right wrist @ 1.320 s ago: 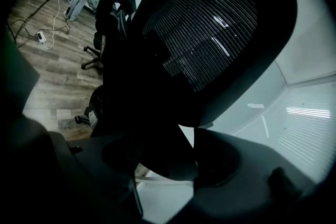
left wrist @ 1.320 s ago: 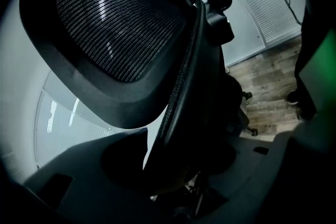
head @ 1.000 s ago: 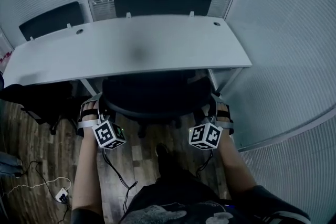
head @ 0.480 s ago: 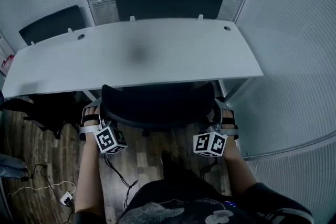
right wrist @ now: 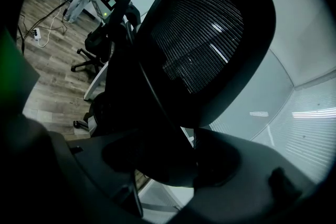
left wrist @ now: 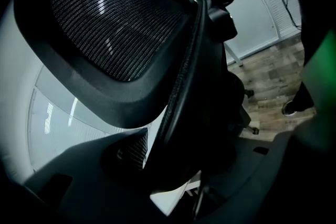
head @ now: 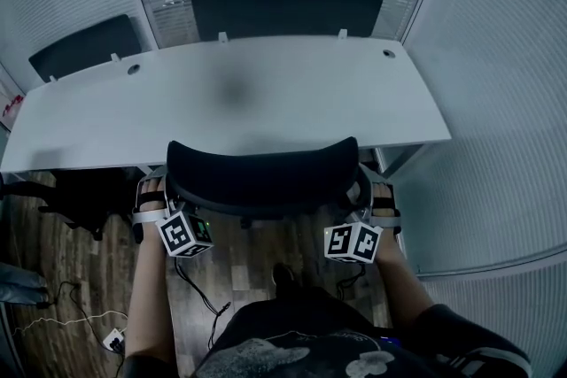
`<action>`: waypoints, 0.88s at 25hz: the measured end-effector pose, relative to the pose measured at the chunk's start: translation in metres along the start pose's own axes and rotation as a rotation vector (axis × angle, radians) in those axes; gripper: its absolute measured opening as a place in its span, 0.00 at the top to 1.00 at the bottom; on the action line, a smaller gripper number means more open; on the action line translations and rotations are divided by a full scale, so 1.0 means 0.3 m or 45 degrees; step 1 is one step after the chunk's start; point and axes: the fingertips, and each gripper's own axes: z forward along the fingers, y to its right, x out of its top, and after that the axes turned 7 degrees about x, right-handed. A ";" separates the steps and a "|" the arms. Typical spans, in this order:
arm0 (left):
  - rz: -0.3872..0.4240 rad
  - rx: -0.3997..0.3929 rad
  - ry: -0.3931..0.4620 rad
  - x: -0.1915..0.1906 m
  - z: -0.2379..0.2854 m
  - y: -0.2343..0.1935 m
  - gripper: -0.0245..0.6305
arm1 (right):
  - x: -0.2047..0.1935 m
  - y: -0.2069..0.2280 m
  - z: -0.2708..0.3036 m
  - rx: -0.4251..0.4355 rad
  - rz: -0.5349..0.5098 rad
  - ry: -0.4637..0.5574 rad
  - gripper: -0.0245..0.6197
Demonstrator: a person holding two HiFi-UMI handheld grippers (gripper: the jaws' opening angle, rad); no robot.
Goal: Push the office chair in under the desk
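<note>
The black mesh office chair (head: 261,177) stands with its backrest against the front edge of the white desk (head: 230,97); its seat is hidden beneath the top. My left gripper (head: 165,192) grips the backrest's left edge and my right gripper (head: 365,195) grips its right edge. In the left gripper view the backrest rim (left wrist: 181,86) runs down between the jaws of the left gripper (left wrist: 173,160). The right gripper view shows the same from the other side: the mesh back (right wrist: 202,44) with its rim between the jaws of the right gripper (right wrist: 168,165).
Two more black chairs (head: 285,13) (head: 84,49) stand behind the desk, and another chair base (head: 71,195) sits at the left. Cables and a power strip (head: 111,336) lie on the wood floor. Glass walls with blinds (head: 505,102) close in the right side.
The chair has rolled forward, so its seat has gone under the desk top and the backrest now meets the edge. Both grippers have moved forward with it.
</note>
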 end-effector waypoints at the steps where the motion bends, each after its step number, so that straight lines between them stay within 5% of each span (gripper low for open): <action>1: 0.002 0.003 -0.001 0.002 0.012 -0.002 0.58 | 0.000 0.007 0.011 -0.009 -0.001 0.007 0.52; 22: 0.017 0.023 -0.084 -0.024 0.098 -0.017 0.58 | 0.017 0.030 0.066 -0.042 -0.023 0.068 0.52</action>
